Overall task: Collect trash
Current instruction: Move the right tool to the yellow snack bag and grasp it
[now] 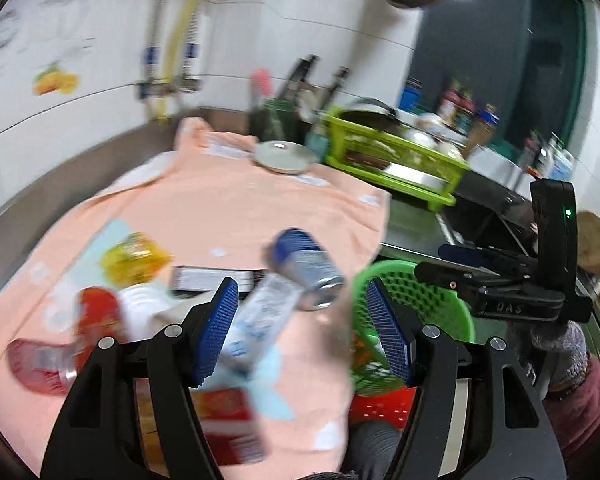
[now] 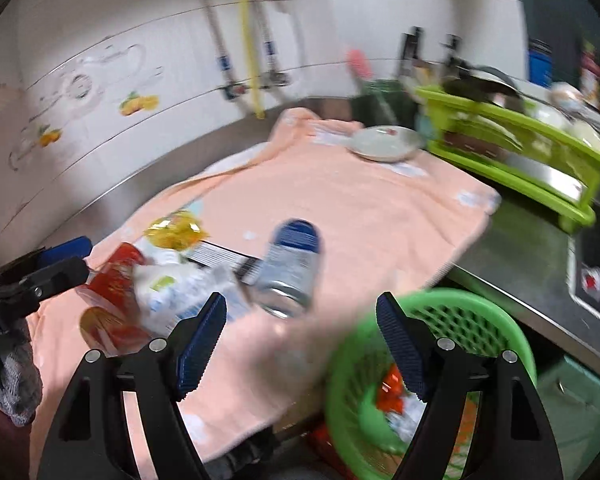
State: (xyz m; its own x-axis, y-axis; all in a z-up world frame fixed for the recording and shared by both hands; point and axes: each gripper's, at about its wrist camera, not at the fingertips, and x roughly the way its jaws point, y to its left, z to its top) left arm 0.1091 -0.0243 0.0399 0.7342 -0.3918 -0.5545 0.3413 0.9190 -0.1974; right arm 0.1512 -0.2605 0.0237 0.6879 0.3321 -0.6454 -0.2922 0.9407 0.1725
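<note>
Seeing the trash spread over the peach towel (image 1: pixel 228 200) on the steel counter: blue-and-silver can (image 1: pixel 306 270) on its side mid-towel, yellow wrapper (image 1: pixel 134 258) to its left, black-and-white flat pack (image 1: pixel 212 278) between them, white-blue plastic pack (image 1: pixel 260 320) just below the can. Further left, a red can (image 1: pixel 98 314), a red bottle (image 1: pixel 40 364) and a red-orange carton (image 1: pixel 228 420) near the towel's front edge. All blurred, so I can't read labels.

Green mesh basket (image 2: pixel 452 320) sits off the towel's right front corner, below counter level, with orange and white scraps already inside.

Left gripper (image 1: pixel 300 332) hangs above the white-blue pack, jaws spread, nothing between the pads. Right gripper (image 2: pixel 300 344) is above the towel's front edge beside the basket, jaws also spread and empty.

Behind the towel I see a white plate (image 1: pixel 284 156), then a lime dish rack (image 1: pixel 396 160) to its right. Tiled wall (image 2: pixel 100 80) at the back.
</note>
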